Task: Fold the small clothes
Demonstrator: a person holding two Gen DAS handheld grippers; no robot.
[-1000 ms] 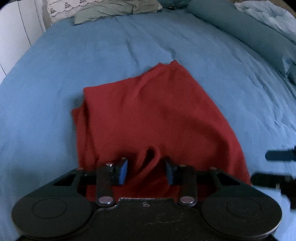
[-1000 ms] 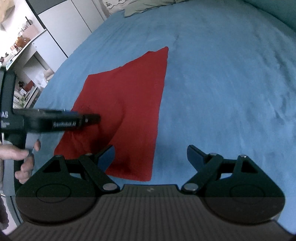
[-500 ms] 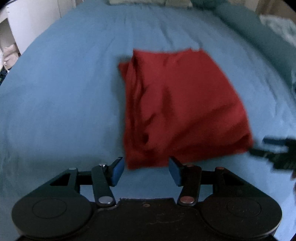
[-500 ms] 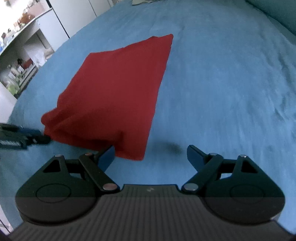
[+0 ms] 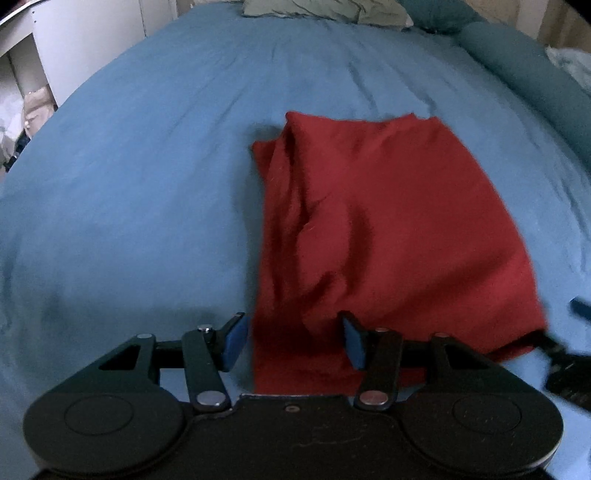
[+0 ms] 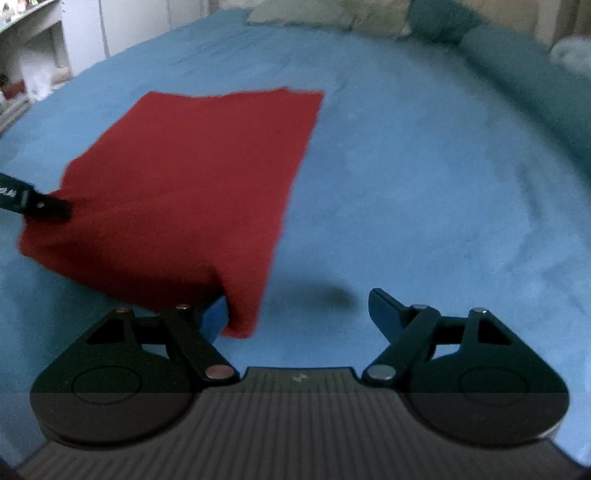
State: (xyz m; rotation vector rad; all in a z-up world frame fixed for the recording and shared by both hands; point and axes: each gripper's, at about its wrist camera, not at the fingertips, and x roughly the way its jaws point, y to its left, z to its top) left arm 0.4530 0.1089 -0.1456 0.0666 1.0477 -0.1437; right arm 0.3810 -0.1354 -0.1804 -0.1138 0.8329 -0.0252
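Note:
A red folded garment (image 5: 373,236) lies on the blue bed; it also shows in the right wrist view (image 6: 184,192). My left gripper (image 5: 293,341) is open, its blue pads either side of the garment's near left edge, with cloth between the jaws. My right gripper (image 6: 295,314) is open wide at the garment's near right corner; the cloth corner hangs in front of its left finger (image 6: 212,319). The left gripper's tip (image 6: 44,206) shows at the garment's left edge in the right wrist view.
The blue bedsheet (image 5: 147,184) spreads all round. Pillows (image 5: 325,9) lie at the head of the bed, and a teal bolster (image 5: 524,62) runs along the right. White cupboards and shelves (image 6: 40,55) stand to the left of the bed.
The left gripper let go of the garment's bunched edge, drew back and opened, then came in again around its near left edge. The garment now lies folded and narrower. The right gripper moved closer.

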